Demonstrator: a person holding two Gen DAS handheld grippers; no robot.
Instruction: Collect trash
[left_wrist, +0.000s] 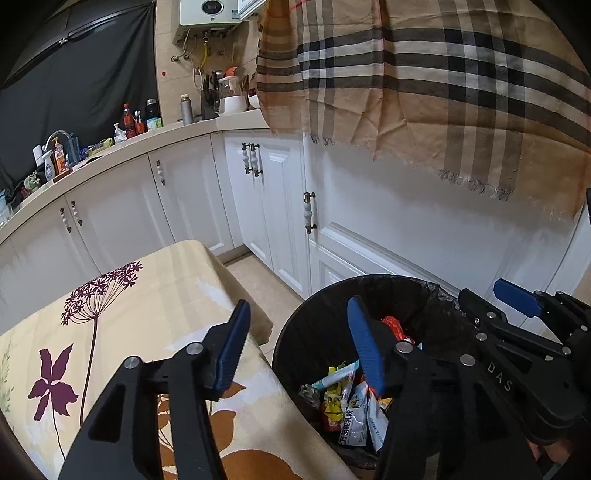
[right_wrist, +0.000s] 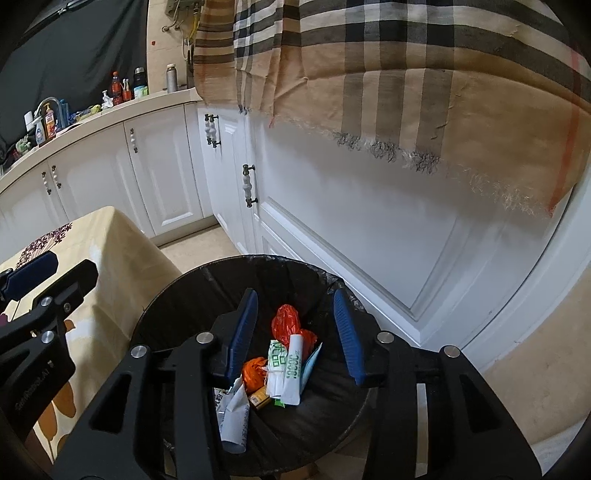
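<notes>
- Left wrist view: the left hand-held gripper (left_wrist: 299, 343) has its blue pads spread apart with nothing between them; one pad sits over the edge of the table (left_wrist: 122, 332), the other over the trash bin (left_wrist: 317, 325).
- The table wears a cream cloth printed with purple flowers and brown leaves, and stands just beside the bin.
- The bin is round and black, lined with a dark bag, and stands on the tiled floor close to the white cabinets (left_wrist: 266, 206).
- Inside the bin lies the trash (left_wrist: 351, 398): crumpled snack wrappers in yellow, white and blue, with something red further back.
- Right wrist view: the right hand-held gripper (right_wrist: 295, 332) is directly above the bin's mouth, its jaws partly open and empty.
- Seen between its pads, down in the bin, are an orange plastic bag (right_wrist: 288, 321), a white wrapper with green print (right_wrist: 286, 365) and other crumpled packets.
- The left hand-held gripper shows at the left edge of this view, over the table.
- A checked beige cloth (left_wrist: 443, 81) hangs over the cabinet tops above the bin.
</notes>
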